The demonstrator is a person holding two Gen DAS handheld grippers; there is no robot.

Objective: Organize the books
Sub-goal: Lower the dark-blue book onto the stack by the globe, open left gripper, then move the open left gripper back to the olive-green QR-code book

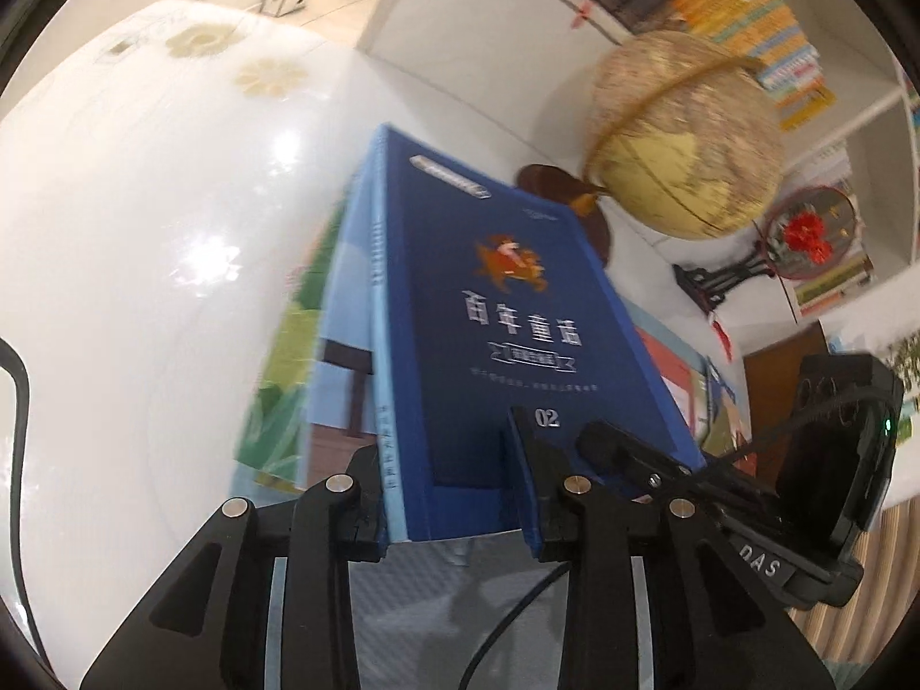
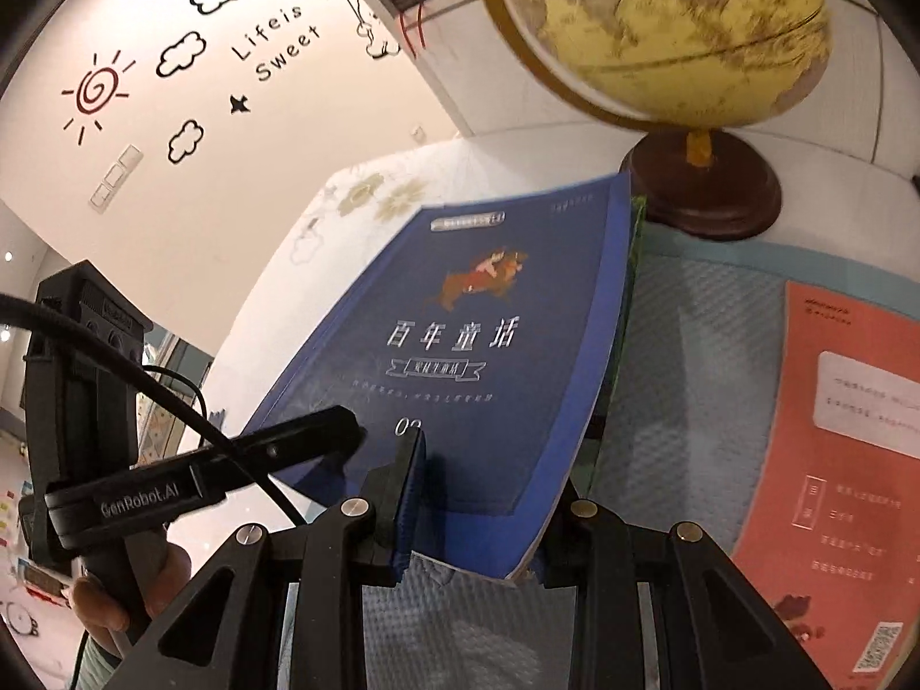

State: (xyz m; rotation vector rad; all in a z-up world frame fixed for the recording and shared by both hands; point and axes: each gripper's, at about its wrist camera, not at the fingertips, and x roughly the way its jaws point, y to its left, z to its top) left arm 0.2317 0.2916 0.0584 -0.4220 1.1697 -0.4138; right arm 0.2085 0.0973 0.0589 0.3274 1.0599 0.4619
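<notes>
A thick dark-blue book with white title lettering and "02" on its cover stands tilted, and both grippers hold its lower edge. My left gripper is shut on it, one pad on the front cover and the other at the light-blue spine. In the right wrist view my right gripper clamps the same blue book, with a blue pad on the cover and the other finger behind. Thinner books with green and pale-blue covers stand right behind it. The other gripper's finger rests on the cover's left side.
A yellow globe on a dark wooden base stands just past the book. An orange-red book lies flat on a light-blue mat. A round ornament with a red flower stands to the right. The white table stretches left. A hand grips the left handle.
</notes>
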